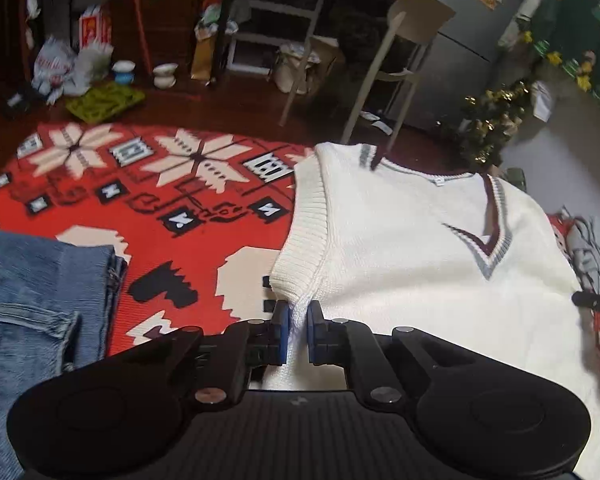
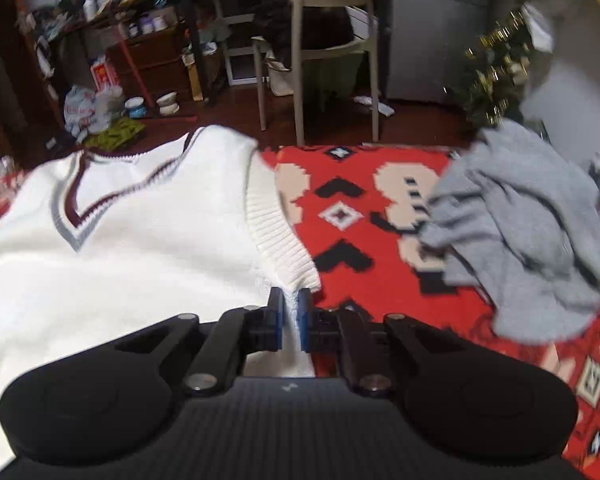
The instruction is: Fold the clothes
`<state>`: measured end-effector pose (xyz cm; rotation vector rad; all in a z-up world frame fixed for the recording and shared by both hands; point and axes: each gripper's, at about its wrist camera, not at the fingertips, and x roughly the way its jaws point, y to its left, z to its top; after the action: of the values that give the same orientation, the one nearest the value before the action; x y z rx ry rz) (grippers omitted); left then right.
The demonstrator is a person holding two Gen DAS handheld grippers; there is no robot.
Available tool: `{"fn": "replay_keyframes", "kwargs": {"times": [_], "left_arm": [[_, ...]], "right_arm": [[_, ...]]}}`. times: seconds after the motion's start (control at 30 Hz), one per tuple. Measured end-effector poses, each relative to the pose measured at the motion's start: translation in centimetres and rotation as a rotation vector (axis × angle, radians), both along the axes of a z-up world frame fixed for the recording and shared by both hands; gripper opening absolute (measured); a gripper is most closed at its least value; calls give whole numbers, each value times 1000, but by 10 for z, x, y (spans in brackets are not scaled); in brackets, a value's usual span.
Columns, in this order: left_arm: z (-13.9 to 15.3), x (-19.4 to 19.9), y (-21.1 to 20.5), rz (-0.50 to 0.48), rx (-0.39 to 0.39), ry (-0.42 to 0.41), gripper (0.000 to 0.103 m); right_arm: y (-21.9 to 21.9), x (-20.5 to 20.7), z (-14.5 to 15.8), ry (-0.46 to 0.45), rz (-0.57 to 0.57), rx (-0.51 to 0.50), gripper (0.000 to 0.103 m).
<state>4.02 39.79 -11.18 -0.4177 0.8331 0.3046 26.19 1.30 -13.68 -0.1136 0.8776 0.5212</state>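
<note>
Pinching the white knit vest (image 1: 400,240) at both side seams, just below the ribbed armholes, the left gripper (image 1: 298,320) and the right gripper (image 2: 291,312) each have their jaws pressed together on a thin ridge of fabric. The vest lies spread face-up on the red patterned rug (image 1: 160,200), V-neck pointing away, with folded jeans (image 1: 40,292) to its left and a crumpled grey garment (image 2: 520,232) to its right. The bites look shallow, so the likeliest trouble is the loose knit slipping from one pair of blue pads (image 1: 284,332) once the vest is lifted, leaving the fold lopsided. Each grip may also hold only the top layer, in which case the back panel would stay behind and bunch. Uneven lifting by the two hands would skew the fold line, and swinging wide to the right could drag the vest into the grey garment.
</note>
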Motion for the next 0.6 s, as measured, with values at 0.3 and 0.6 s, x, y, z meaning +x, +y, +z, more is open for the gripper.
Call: {"fn": "replay_keyframes", "kwargs": {"times": [0.3, 0.6], "left_arm": [[-2, -42, -24, -138, -80, 145, 9], [17, -58, -12, -160, -153, 77, 22]], "right_arm": [[-50, -61, 3, 202, 18, 34, 8], [-71, -75, 23, 172, 7, 91, 17]]}}
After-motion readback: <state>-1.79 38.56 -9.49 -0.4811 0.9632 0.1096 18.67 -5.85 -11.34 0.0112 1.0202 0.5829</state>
